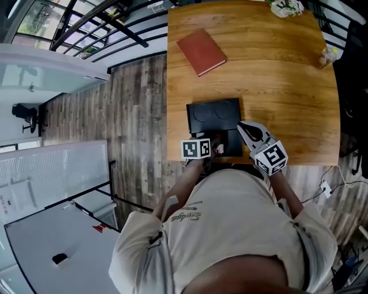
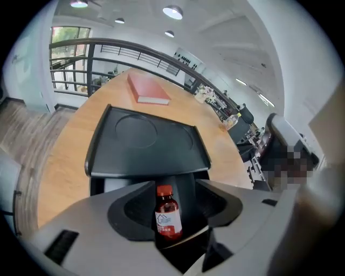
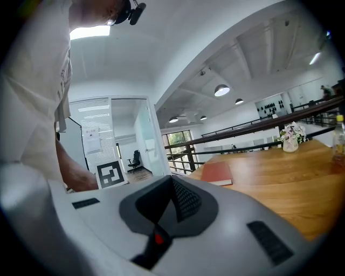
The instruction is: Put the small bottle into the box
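Note:
The small bottle (image 2: 168,214) is brown with a red cap and a white label. It stands upright between the jaws of my left gripper (image 2: 173,190), which is shut on it. Just beyond it lies the black box (image 2: 145,143) with its lid swung open and back. In the head view the box (image 1: 214,115) sits at the near edge of the wooden table, and my left gripper (image 1: 214,148) reaches into its open front part. My right gripper (image 1: 241,126) hovers over the box's right side. Its jaws (image 3: 171,186) are shut with nothing between them.
A red book (image 1: 201,51) lies on the far left of the table (image 1: 287,97). A small vase of flowers (image 1: 286,7) and a yellowish bottle (image 1: 328,56) stand at the far right corner. The table's near edge runs just under my grippers, with wood floor to the left.

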Tool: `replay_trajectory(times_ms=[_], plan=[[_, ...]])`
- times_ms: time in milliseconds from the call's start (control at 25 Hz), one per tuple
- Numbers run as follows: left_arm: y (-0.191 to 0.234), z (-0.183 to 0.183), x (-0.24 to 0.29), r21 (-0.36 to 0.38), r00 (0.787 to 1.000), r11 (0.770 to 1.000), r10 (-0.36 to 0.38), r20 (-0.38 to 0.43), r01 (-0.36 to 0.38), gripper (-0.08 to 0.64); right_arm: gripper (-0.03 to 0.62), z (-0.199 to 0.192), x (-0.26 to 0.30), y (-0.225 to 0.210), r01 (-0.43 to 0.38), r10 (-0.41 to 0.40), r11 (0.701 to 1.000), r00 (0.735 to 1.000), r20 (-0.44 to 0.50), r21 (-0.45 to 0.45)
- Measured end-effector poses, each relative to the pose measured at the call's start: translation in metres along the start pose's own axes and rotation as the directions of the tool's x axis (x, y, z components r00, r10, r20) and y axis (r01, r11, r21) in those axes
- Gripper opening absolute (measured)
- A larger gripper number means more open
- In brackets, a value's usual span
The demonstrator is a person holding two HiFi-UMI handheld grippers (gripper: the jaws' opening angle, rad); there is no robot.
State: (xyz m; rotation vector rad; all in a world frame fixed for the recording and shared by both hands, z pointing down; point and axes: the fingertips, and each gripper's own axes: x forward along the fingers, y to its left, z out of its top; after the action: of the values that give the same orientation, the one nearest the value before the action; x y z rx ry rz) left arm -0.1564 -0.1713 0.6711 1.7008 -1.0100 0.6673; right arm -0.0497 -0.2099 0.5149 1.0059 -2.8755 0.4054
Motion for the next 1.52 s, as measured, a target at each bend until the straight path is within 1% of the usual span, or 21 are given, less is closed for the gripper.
replay_trajectory(times_ms=[160, 200, 320, 400, 480, 560, 640, 720, 800, 880, 960, 1080, 1280, 1400, 1520], plan=[[0.003, 0.021, -0.017, -0.007, 0.995, 0.999, -0.037, 0.088, 0.038, 0.222, -0.005, 0.021, 0.006, 0.007, 0.003, -0.003, 0.999, 1.000, 0.015, -0.034], [0.003, 0.022, -0.020, 0.009, 0.994, 0.999, -0.047, 0.096, 0.047, 0.215, -0.005, 0.024, 0.006, 0.009, 0.005, -0.004, 0.999, 1.000, 0.016, -0.038], [0.004, 0.026, -0.028, 0.088, 0.993, 0.995, -0.061, 0.096, 0.053, 0.215, -0.005, 0.033, 0.006, 0.006, 0.021, -0.021, 0.999, 1.000, 0.020, -0.032], [0.001, 0.032, -0.031, 0.114, 0.991, 0.992, -0.074, 0.110, 0.061, 0.215, -0.006, 0.036, 0.007, 0.001, 0.030, -0.029, 0.999, 0.999, 0.012, -0.044], [-0.002, 0.040, -0.037, 0.136, 0.987, 0.989, -0.075, 0.142, 0.055, 0.209, -0.006, 0.038, 0.006, -0.002, 0.028, -0.028, 0.998, 1.000, 0.005, -0.049], [-0.005, 0.051, -0.046, 0.156, 0.979, 0.987, -0.070, 0.192, 0.040, 0.204, -0.005, 0.041, 0.006, -0.005, 0.034, -0.034, 0.999, 0.999, 0.009, -0.038], [-0.014, 0.064, -0.059, 0.181, 0.964, 0.983, -0.086, 0.251, 0.040, 0.190, -0.005, 0.050, 0.004, -0.008, 0.055, -0.054, 0.998, 0.998, 0.033, -0.019], [-0.026, 0.077, -0.074, 0.209, 0.945, 0.977, -0.116, 0.307, 0.052, 0.170, -0.005, 0.059, 0.002, -0.009, 0.081, -0.080, 0.997, 0.995, 0.061, -0.010], [-0.036, 0.090, -0.088, 0.247, 0.925, 0.968, -0.134, 0.356, 0.045, 0.141, -0.006, 0.065, 0.000, -0.005, 0.094, -0.093, 0.996, 0.993, 0.079, -0.010], [-0.044, 0.101, -0.099, 0.284, 0.908, 0.958, -0.150, 0.392, 0.036, 0.126, -0.005, 0.069, -0.003, -0.001, 0.093, -0.090, 0.995, 0.993, 0.076, -0.032], [-0.049, 0.109, -0.106, 0.305, 0.893, 0.952, -0.164, 0.418, 0.032, 0.111, -0.005, 0.069, -0.006, 0.002, 0.091, -0.087, 0.994, 0.994, 0.064, -0.067], [-0.051, 0.113, -0.118, 0.333, 0.870, 0.943, -0.163, 0.465, -0.001, 0.040, -0.005, 0.069, -0.011, 0.006, 0.095, -0.090, 0.991, 0.994, 0.059, -0.089], [-0.059, 0.114, -0.133, 0.378, 0.847, 0.925, -0.174, 0.502, -0.034, 0.040, -0.005, 0.088, -0.026, -0.002, 0.133, -0.123, 0.986, 0.987, 0.099, -0.097], [-0.067, 0.125, -0.150, 0.402, 0.815, 0.914, -0.191, 0.547, -0.055, 0.040, -0.005, 0.108, -0.031, -0.009, 0.151, -0.134, 0.980, 0.982, 0.130, -0.130], [-0.071, 0.141, -0.171, 0.400, 0.777, 0.914, -0.202, 0.596, -0.069, 0.038, -0.005, 0.128, -0.029, -0.009, 0.156, -0.130, 0.977, 0.977, 0.171, -0.149]])
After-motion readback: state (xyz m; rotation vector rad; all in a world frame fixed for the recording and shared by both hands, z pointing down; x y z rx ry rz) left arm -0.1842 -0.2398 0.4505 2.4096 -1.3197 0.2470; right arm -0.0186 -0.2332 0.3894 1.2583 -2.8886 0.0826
